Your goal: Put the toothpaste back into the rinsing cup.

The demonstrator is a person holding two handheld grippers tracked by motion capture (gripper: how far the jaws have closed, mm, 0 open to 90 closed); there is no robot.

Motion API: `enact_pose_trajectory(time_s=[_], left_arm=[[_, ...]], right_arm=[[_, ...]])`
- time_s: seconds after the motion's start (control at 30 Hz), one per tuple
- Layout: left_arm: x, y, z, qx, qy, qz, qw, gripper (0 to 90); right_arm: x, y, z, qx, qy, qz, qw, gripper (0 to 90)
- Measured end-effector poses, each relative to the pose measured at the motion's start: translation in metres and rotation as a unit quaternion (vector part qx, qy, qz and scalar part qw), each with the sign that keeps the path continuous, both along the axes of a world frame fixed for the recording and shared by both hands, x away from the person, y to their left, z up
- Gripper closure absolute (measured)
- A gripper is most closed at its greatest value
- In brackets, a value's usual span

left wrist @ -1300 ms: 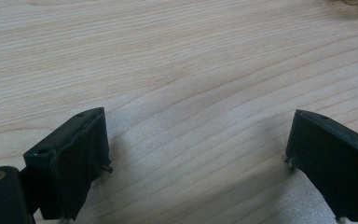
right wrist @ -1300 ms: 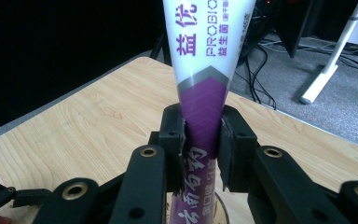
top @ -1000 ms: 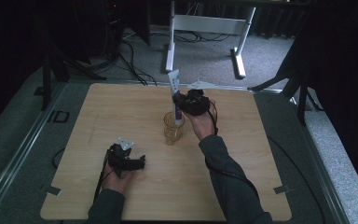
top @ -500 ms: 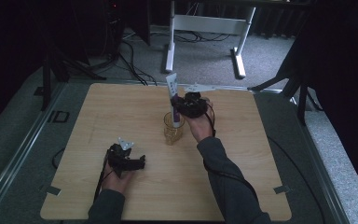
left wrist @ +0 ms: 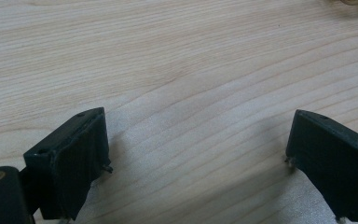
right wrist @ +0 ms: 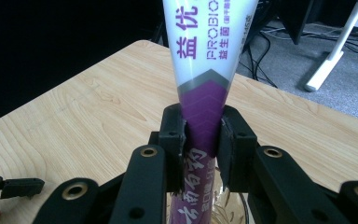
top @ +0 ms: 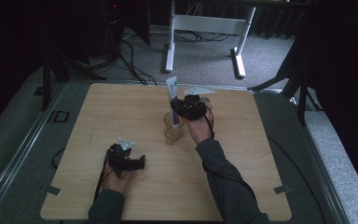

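We have the tube (right wrist: 200, 100) clamped in the right gripper (right wrist: 201, 140), standing in the glass (top: 173, 131); next we release. Left gripper (left wrist: 198, 163) is apart, idle on the table (left wrist: 177, 60).

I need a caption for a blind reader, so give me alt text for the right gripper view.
The right gripper has its two black jaws shut on a white and purple tube standing upright, its lower end inside a clear glass cup. A light wooden table lies behind.
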State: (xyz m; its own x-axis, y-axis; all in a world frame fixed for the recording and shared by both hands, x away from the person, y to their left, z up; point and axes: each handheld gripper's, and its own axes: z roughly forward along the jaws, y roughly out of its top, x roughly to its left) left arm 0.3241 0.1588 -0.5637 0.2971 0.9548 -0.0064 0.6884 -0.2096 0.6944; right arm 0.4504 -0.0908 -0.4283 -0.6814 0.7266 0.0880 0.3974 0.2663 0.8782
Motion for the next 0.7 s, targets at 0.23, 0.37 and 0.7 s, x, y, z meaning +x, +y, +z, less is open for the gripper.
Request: enact_pose_trajectory(time_s=[0.23,0.37,0.7], left_arm=[[0.000,0.000,0.000,-0.001,0.000,0.000,1.0000,5.7],[0.000,0.000,0.000,0.000,0.000,0.000,1.0000,5.8],[0.000,0.000,0.000,0.000,0.000,0.000,1.0000,5.8]], right_arm=[[0.000,0.001,-0.002,0.000,0.001,0.000,1.0000,73.7],[0.000,0.001,-0.003,-0.001,0.001,0.000,1.0000,73.7],[0.000,0.002,-0.011,-0.006,0.008,0.001,1.0000,73.6]])
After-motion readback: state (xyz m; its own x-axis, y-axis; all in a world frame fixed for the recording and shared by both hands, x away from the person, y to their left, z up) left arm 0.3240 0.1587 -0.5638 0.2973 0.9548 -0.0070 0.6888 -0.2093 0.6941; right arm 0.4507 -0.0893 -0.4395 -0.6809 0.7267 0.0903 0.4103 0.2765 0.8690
